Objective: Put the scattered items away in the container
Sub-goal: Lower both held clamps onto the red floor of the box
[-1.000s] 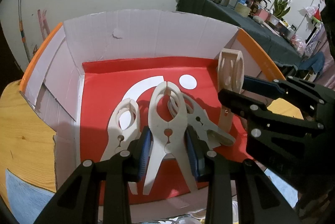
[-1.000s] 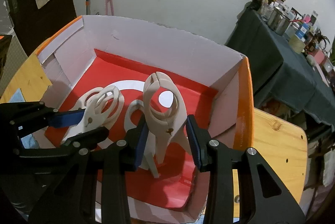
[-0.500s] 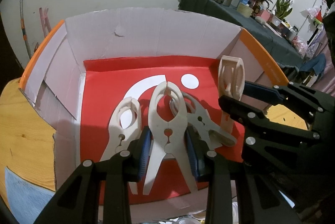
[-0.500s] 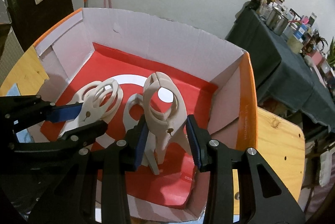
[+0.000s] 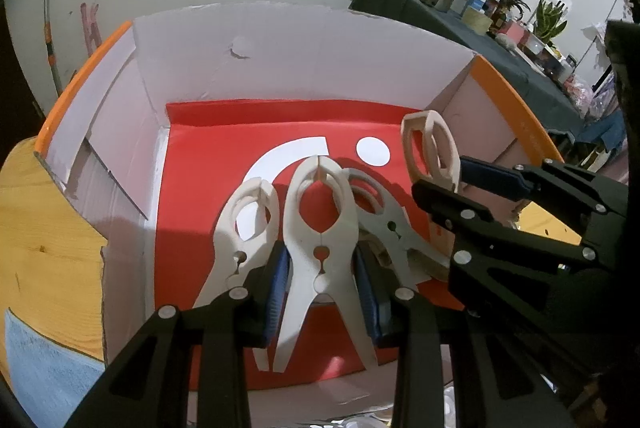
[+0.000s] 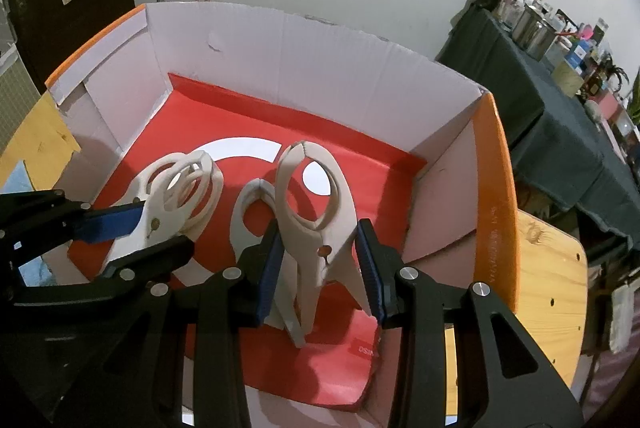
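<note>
White plastic clamps fill my jaws: left gripper is clamped on one clamp, right gripper on another clamp, above the red-floored box.

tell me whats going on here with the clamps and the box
A person is tidying large white plastic spring clamps into an open cardboard box with a red printed floor, using two handheld grippers. The left gripper is shut on one clamp, and the right gripper is shut on another, both held over the box floor. Two more clamps, one left of the left gripper's clamp and one to its right, already lie inside the box. Neither held clamp has been released yet.
</note>
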